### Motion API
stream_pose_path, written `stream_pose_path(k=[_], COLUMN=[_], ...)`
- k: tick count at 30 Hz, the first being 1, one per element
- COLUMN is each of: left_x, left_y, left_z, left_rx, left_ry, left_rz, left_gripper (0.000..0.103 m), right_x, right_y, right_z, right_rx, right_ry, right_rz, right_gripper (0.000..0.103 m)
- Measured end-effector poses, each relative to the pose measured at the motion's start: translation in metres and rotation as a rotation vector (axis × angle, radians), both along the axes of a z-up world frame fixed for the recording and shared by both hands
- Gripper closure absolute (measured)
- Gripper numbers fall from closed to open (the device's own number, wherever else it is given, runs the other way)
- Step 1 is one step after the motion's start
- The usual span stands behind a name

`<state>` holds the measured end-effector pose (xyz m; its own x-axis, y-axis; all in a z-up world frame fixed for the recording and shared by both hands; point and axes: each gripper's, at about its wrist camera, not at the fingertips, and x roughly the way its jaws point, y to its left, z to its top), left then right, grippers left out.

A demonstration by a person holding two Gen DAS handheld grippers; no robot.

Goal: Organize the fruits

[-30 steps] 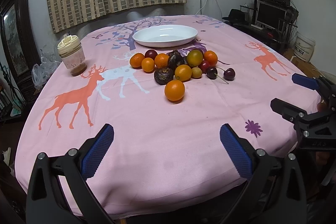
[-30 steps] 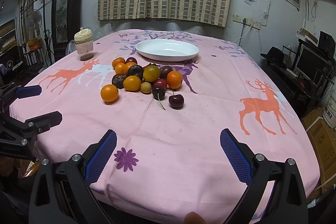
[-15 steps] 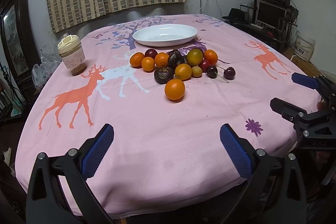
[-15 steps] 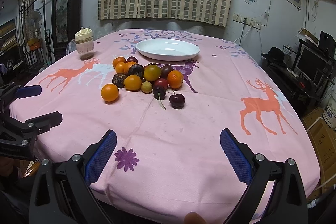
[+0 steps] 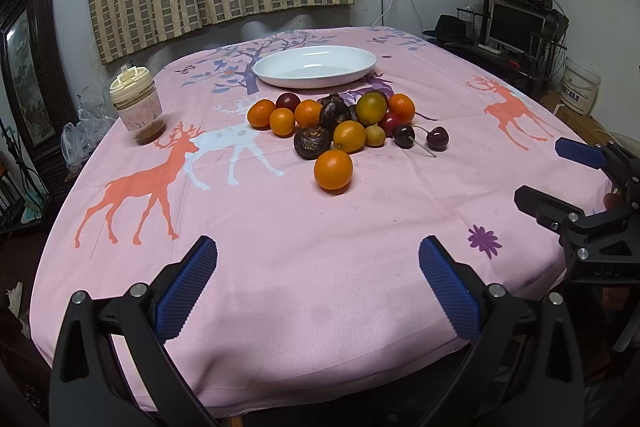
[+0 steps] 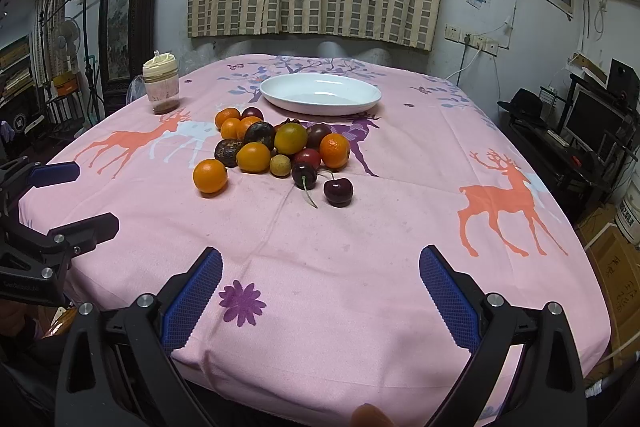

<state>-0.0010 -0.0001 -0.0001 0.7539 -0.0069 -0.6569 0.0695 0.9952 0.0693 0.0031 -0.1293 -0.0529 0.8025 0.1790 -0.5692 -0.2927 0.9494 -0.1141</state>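
Nothing looks sorted yet: the white plate (image 5: 316,67) sits bare at the far side of the counter (image 5: 280,247), the fruits (image 5: 344,125) heaped before it, left tool (image 5: 318,283) and right tool (image 6: 320,287) both apart, holding nothing

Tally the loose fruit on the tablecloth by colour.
Orange fruits: 6
Yellow-green fruit: 1
Small tan fruit: 1
Wrinkled dark brown fruits: 2
Smooth red or purple fruits: 3
Stemmed cherries: 2
Total: 15 visible; pile may hide more.
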Motion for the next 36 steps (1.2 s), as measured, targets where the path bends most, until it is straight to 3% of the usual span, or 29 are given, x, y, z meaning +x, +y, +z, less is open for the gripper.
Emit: stream_pose_path(k=[19,30,34,36], left_x=[-0.001,0.005,0.01,0.015], left_y=[0.004,0.01,0.022,0.035], left_z=[-0.01,-0.018,-0.024,-0.025], left_rx=[-0.001,-0.005,0.001,-0.037], left_ry=[0.013,0.047,0.055,0.057], left_rz=[0.0,0.01,0.008,0.019], left_gripper=[0.004,0.004,0.004,0.004], right_x=[0.001,0.006,0.016,0.027], right_y=[0.0,0.005,-0.001,-0.007], right_z=[0.0,-0.016,-0.019,-0.02], right_rx=[0.001,0.007,0.078,0.135], right_ry=[0.003,0.037,0.091,0.138], right_rz=[0.001,0.003,0.032,0.052], right_gripper=[0.004,0.004,0.004,0.004])
